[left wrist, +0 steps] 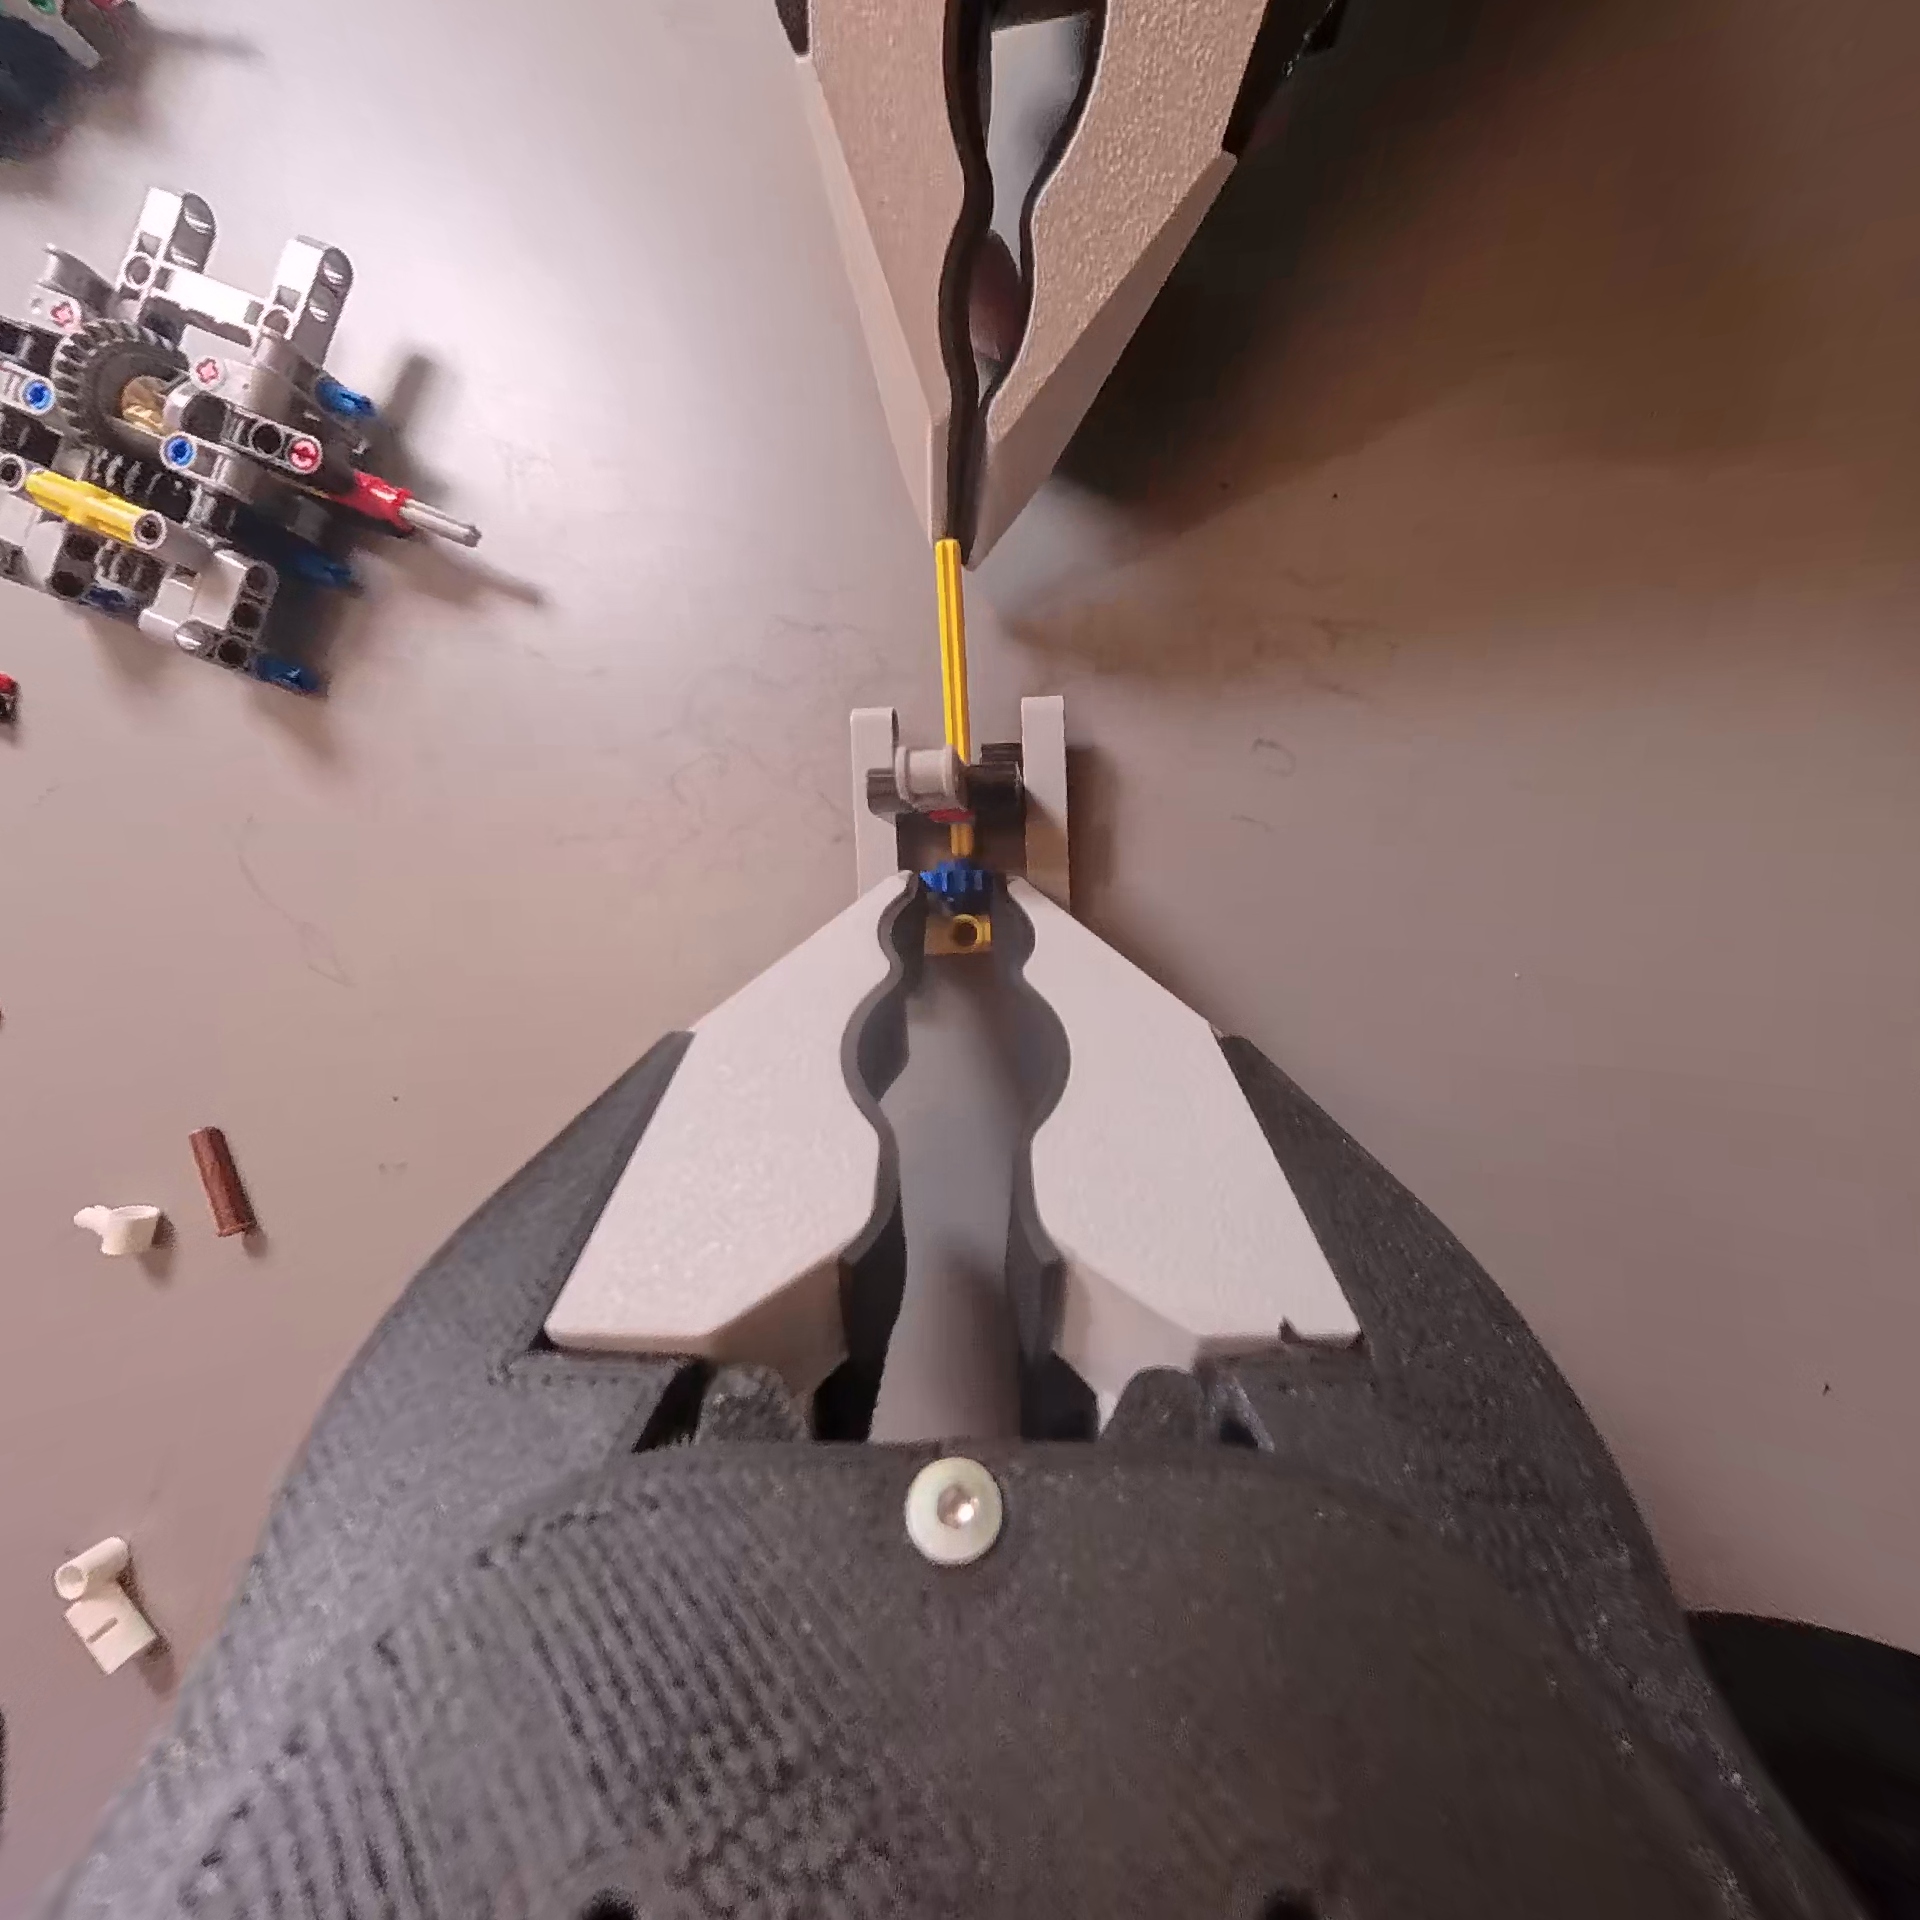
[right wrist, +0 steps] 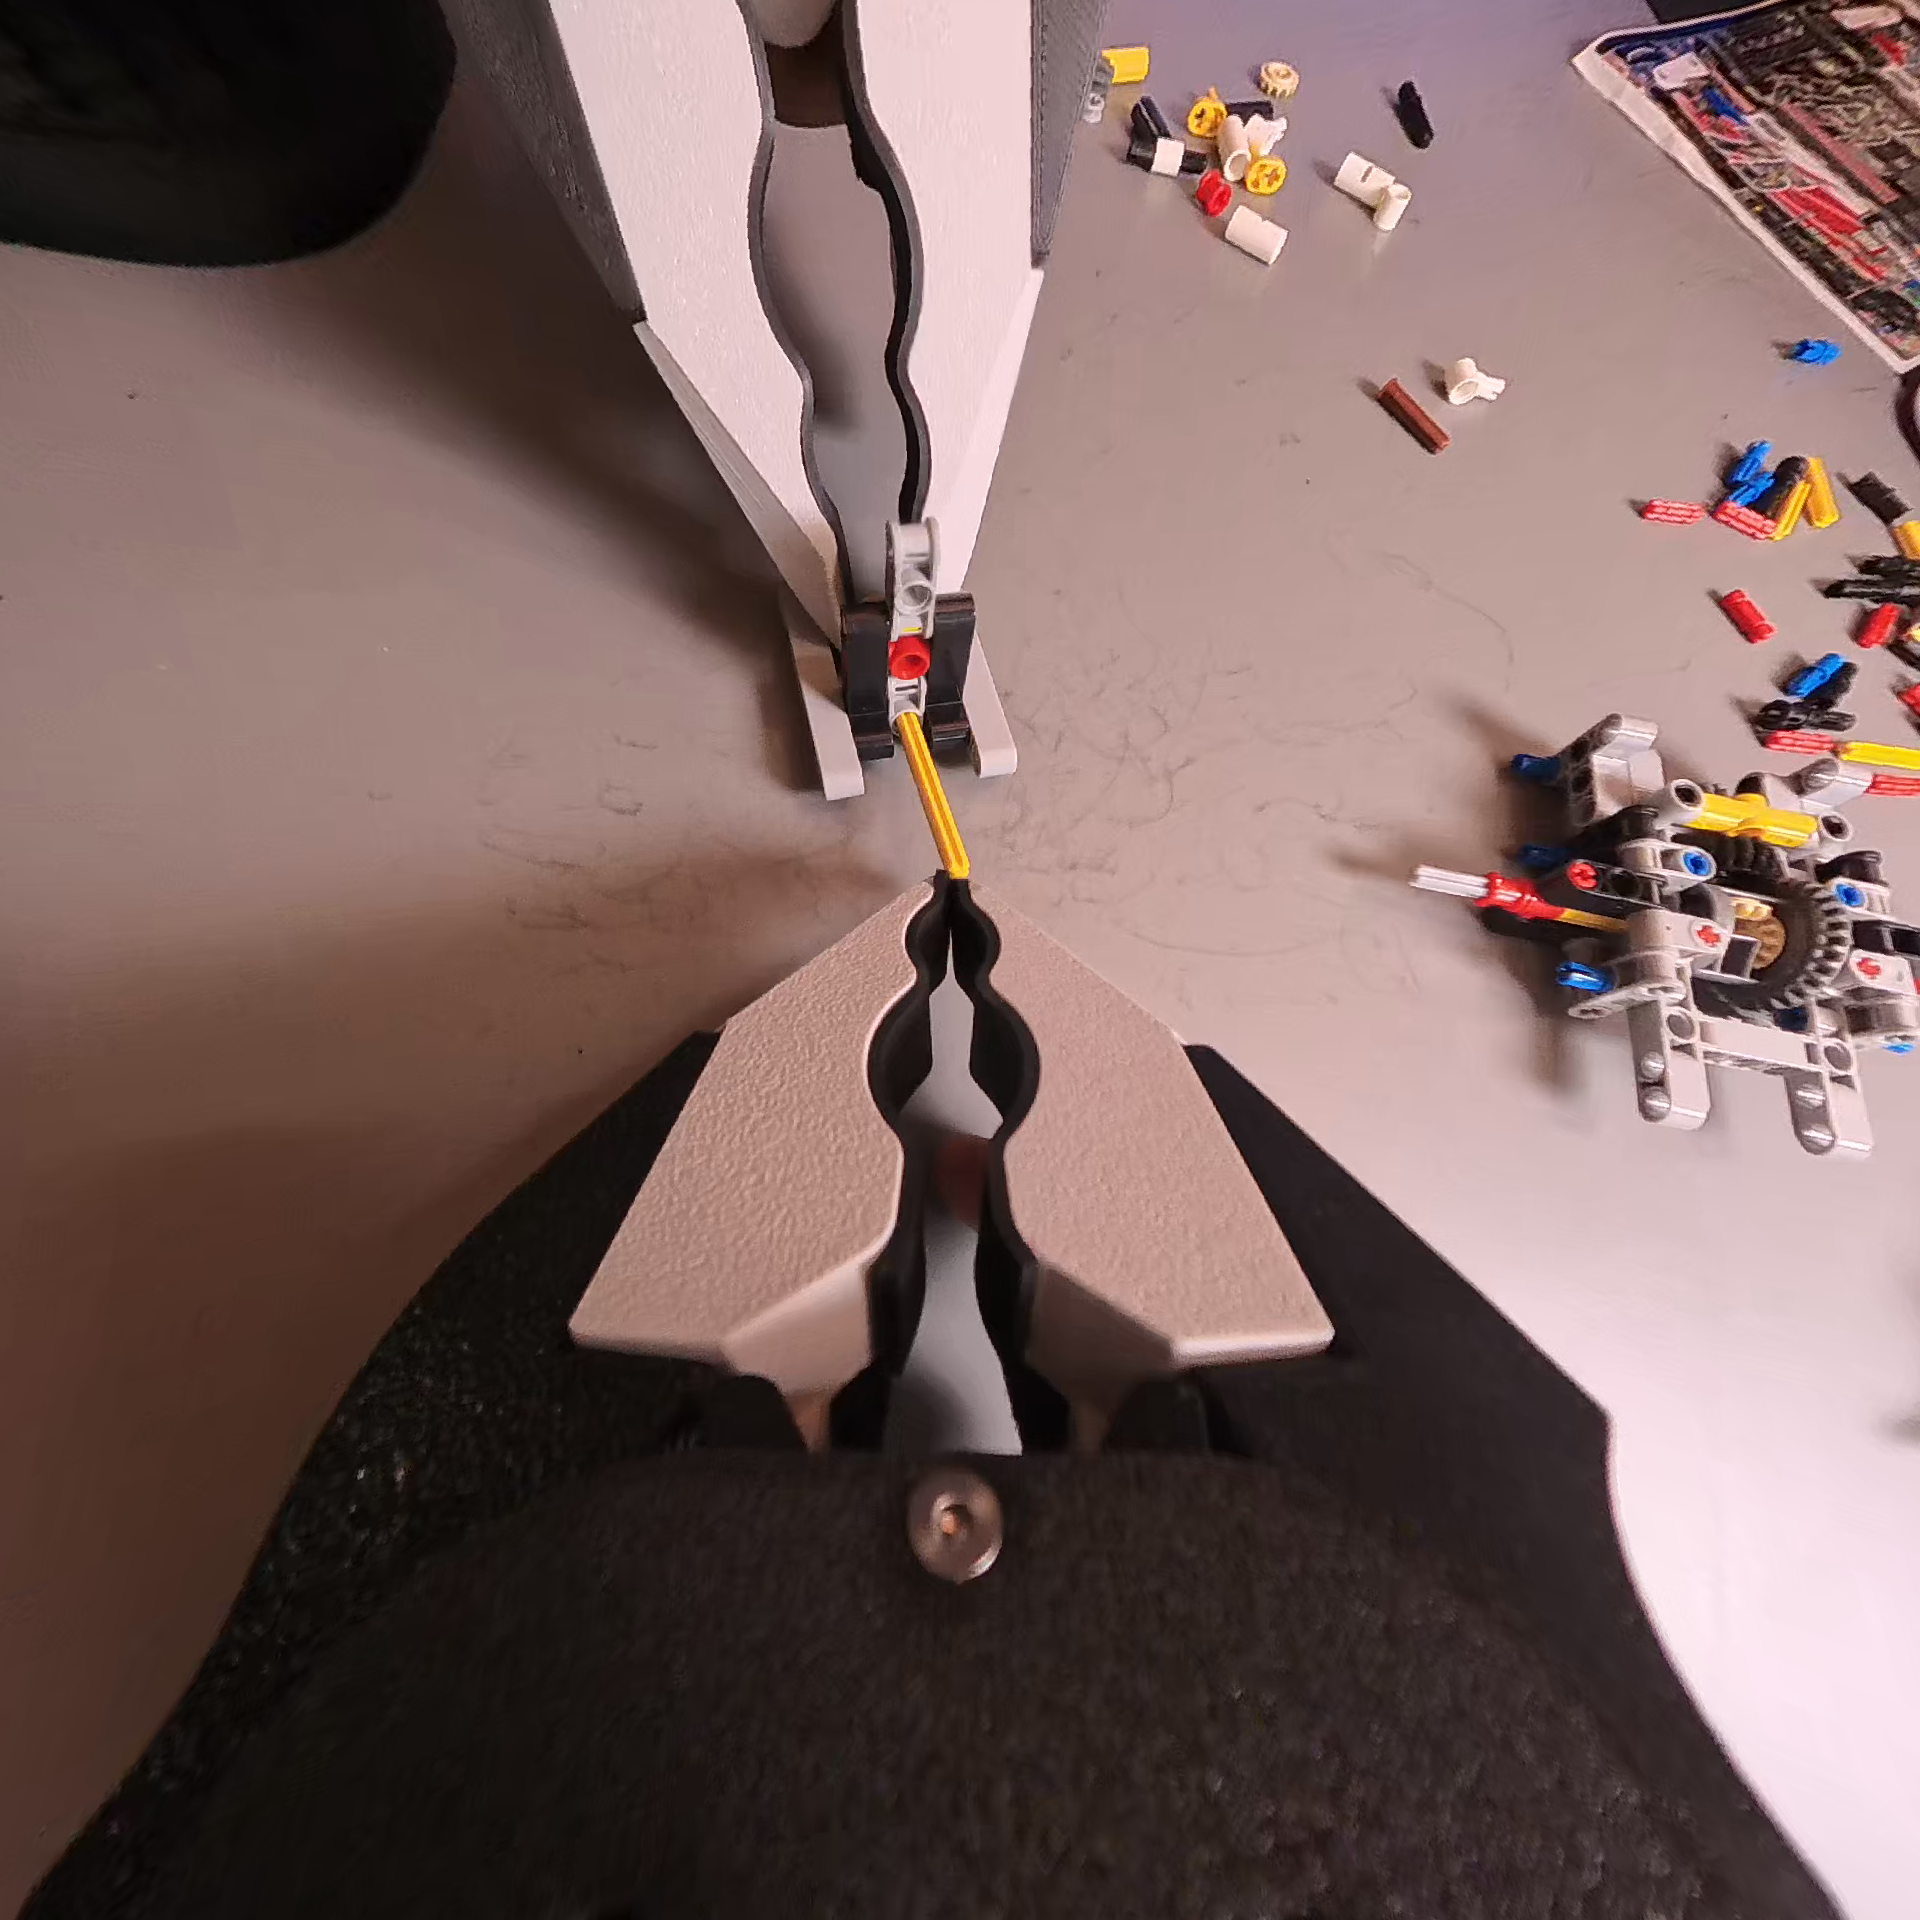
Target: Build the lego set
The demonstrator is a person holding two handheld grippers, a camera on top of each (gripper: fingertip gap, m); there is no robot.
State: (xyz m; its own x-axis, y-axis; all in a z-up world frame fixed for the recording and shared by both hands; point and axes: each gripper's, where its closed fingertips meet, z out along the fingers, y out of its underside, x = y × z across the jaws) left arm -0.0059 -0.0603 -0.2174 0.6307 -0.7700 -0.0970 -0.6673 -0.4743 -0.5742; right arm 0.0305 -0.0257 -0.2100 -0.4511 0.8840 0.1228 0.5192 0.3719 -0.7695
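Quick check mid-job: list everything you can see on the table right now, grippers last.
Yellow axle: one, runs from the small assembly to the right gripper.
Small assembly: one, black, grey, red and blue, centre.
Wheeled build: one, grey-black, off to the side.
Loose parts: many, mixed colours, scattered.
Brown pin: one, near white connectors.
Booklet: one, table edge.
Left gripper: closed on the small assembly.
Right gripper: pinching the axle's end.

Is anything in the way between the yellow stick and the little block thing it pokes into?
Nothing visible. The yellow stick, pinched by the right gripper's jaws, already runs into the small assembly held by the left gripper.
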